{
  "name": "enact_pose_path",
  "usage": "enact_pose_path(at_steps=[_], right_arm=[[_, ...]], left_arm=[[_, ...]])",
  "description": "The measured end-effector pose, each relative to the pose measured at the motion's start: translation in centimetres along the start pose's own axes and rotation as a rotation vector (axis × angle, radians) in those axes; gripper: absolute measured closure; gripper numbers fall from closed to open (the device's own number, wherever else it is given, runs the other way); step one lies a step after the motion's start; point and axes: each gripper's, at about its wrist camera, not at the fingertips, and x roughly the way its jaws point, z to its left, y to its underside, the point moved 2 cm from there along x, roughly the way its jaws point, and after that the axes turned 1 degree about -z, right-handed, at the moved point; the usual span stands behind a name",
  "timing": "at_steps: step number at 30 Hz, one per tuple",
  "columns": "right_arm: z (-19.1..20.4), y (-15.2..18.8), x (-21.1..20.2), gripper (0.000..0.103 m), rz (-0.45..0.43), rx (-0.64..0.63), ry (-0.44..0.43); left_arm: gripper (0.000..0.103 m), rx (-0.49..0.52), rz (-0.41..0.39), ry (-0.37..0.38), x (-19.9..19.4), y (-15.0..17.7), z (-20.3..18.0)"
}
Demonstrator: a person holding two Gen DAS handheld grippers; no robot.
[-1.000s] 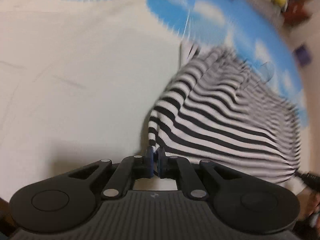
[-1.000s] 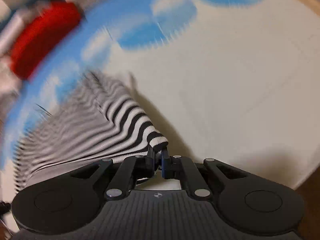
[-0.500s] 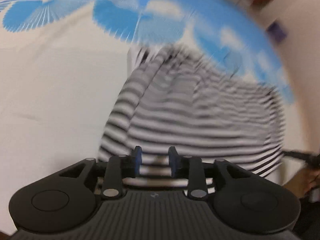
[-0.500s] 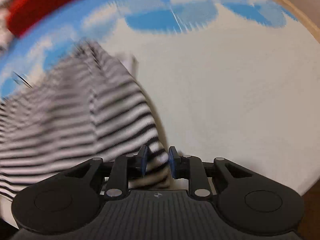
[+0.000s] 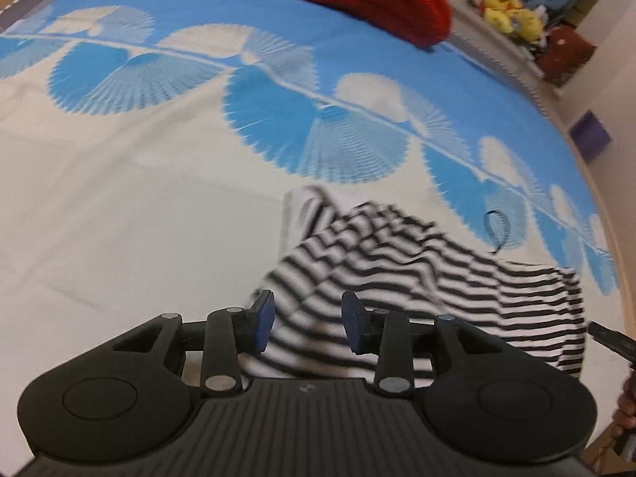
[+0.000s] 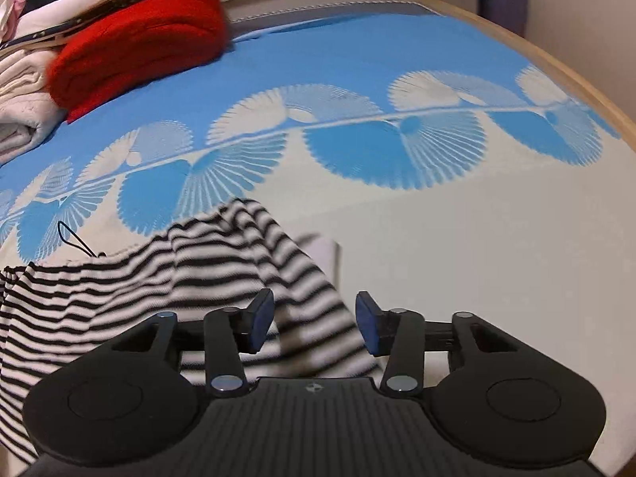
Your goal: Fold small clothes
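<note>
Black-and-white striped knit garment (image 5: 417, 278) lies rumpled on the bed (image 5: 119, 218), beneath and ahead of both grippers' fingers. The left gripper (image 5: 308, 328) and right gripper (image 6: 314, 326) gape wide, holding nothing.

Left gripper (image 5: 308, 328) and right gripper (image 6: 314, 328) both spread wide.

Striped garment (image 5: 417, 274) motion-blurred near the left claw (image 5: 308, 328), lower edge hidden behind its body. In the right wrist view the garment (image 6: 119, 298) is cut off at the left edge.
</note>
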Motion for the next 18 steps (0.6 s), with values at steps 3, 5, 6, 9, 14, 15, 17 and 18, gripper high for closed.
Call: enact_pose_path(at_steps=[3,5,6,9,14,15,17,18], right_arm=[[1.2,-0.6,1.4,0.055,0.01,-0.007,0.01],[1.8,-0.8,2.1,0.055,0.004,-0.014,0.028],[2.0,-0.8,2.2,0.055,-0.002,-0.02,0.039],[2.4,-1.3,3.4,0.057,-0.006,-0.045,0.066],[2.7,-1.9,4.5,0.099,-0.013,-0.054,0.053],[2.6,-2.2,4.3,0.099,-0.034,-0.048,0.065],[2.2,-2.4,4.5,0.099,-0.039,-0.022,0.081],[2.0,-2.4,4.9,0.096,-0.021,-0.005,0.087]], left_arm=[[0.062,-0.003,-0.008,0.037,0.5,-0.6,-0.6],[0.062,0.002,-0.011,0.027,1.6,-1.0,-1.0],[0.062,0.002,-0.011,0.011,1.9,-1.1,-1.2],[0.059,0.007,-0.02,-0.057,3.4,-1.9,-1.6],[0.102,0.038,-0.001,-0.094,5.2,-2.6,-1.3],[0.102,0.035,-0.018,-0.108,5.3,-2.8,-1.0],[0.101,0.021,-0.033,-0.133,5.4,-3.1,-0.5],[0.099,0.009,-0.029,-0.144,5.4,-3.2,-0.2]])
